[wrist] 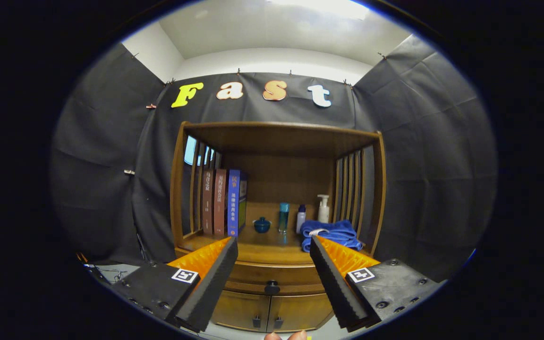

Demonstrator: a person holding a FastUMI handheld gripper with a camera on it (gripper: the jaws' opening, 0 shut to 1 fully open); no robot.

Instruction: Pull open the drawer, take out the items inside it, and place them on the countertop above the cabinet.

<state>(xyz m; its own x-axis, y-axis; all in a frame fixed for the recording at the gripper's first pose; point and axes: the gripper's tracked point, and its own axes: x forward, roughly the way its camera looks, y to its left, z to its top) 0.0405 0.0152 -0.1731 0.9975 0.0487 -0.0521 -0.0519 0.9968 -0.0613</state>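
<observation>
The wooden drawer (272, 276) sits closed in the cabinet (272, 302), a dark round knob (272, 286) at its middle. The bench (272, 250) above it is brown wood.

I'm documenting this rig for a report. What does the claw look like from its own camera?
The claw has two long wedge-shaped fingers with ribbed inner faces. Each finger sits on a black block fastened with screws, and each block carries a square black-and-white marker tag.
</observation>
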